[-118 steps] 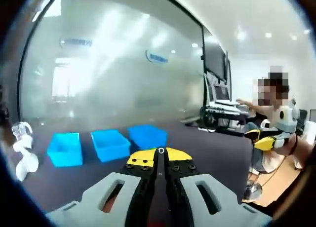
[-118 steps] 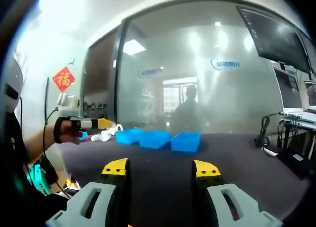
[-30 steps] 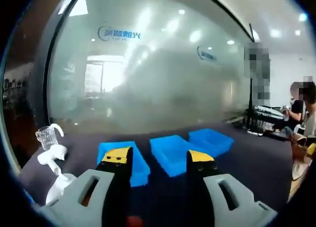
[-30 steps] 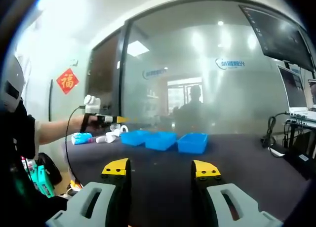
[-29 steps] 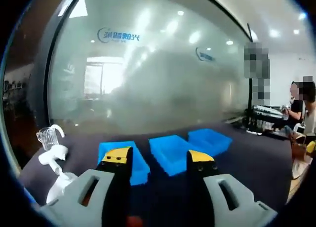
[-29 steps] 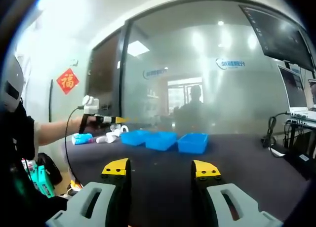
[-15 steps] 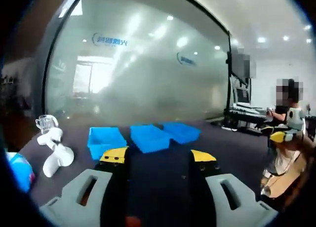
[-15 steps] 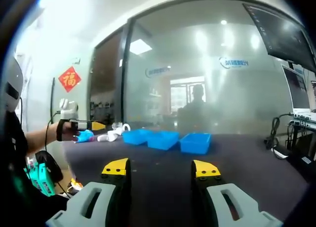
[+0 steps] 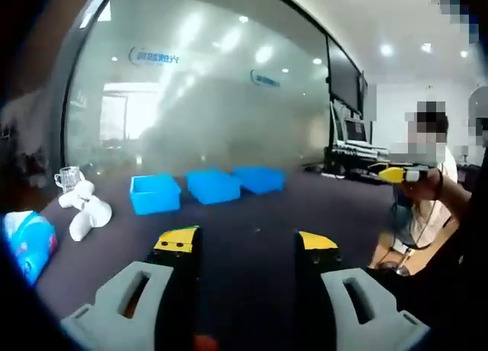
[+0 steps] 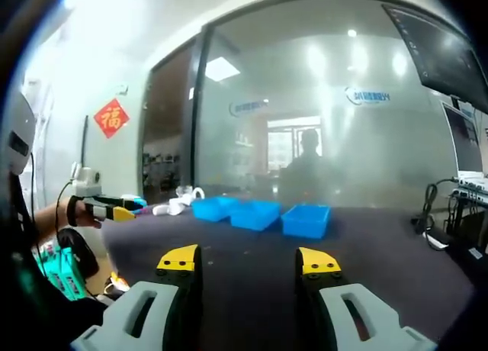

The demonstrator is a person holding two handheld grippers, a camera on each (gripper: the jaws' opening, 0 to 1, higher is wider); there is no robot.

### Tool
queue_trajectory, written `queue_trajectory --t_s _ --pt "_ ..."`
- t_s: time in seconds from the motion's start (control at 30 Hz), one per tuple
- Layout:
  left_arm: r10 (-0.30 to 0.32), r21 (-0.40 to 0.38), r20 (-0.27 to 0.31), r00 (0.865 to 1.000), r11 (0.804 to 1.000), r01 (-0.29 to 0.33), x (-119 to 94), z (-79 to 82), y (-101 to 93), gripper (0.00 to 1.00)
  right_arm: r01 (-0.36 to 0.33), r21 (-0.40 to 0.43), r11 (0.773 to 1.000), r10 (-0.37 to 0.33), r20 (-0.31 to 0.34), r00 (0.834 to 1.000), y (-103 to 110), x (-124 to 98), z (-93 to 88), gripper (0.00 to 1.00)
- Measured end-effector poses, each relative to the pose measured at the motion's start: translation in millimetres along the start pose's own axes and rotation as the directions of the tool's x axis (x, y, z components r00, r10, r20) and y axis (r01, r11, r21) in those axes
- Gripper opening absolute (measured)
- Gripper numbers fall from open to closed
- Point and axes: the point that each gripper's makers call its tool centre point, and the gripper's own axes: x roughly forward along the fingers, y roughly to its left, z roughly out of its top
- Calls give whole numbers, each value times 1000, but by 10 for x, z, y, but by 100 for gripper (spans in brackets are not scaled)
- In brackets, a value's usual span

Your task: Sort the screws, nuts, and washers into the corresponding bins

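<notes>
**Bins lined up, both hands empty**

Bins are what I see first: three blue bins (image 9: 207, 188) stand in a row on the dark desk (image 9: 252, 221), near its far edge before the frosted glass wall (image 9: 213, 99). I think they are set side by side so that each kind of part gets its own bin. In the right gripper view the same row (image 10: 259, 214) sits well ahead of my jaws.

My left hand-held gripper (image 9: 248, 243) has its yellow-tipped jaws spread, with nothing between them. My right hand-held gripper (image 10: 248, 261) is spread in the same way and is also empty. I hold both low over the desk and pointed at the bins, which I judge to be a ready position before the first pick.

The screws, nuts and washers I cannot make out; they are too small or hidden. At the left of the bins lie a white object (image 9: 85, 214) and a blue packet (image 9: 27, 243), apart from the task.
</notes>
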Motion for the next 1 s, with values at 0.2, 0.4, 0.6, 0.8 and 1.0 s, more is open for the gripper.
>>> queue_trajectory --t_s 0.2,0.4,0.6,0.8,1.0 --pt "0 15 -14 1000 1000 1 -133 -46 -30 46 -12 -8 1000 12 -6 1000 32 50 -4 45" --pt "-6 27 -24 1000 1000 6 -162 -86 -59 46 -31 -20 999 31 -17 999 88 84 -16 45" --pt "-44 55 -56 997 997 47 -175 -138 -140 46 -56 -40 998 54 -44 998 89 106 -39 45" --pt "-95 46 -73 993 994 98 -187 -149 -231 46 -123 -44 991 120 -76 990 108 136 -52 45" --pt "-114 53 -83 990 992 119 -210 -147 -262 46 -201 -62 978 191 -147 971 116 199 -100 45"
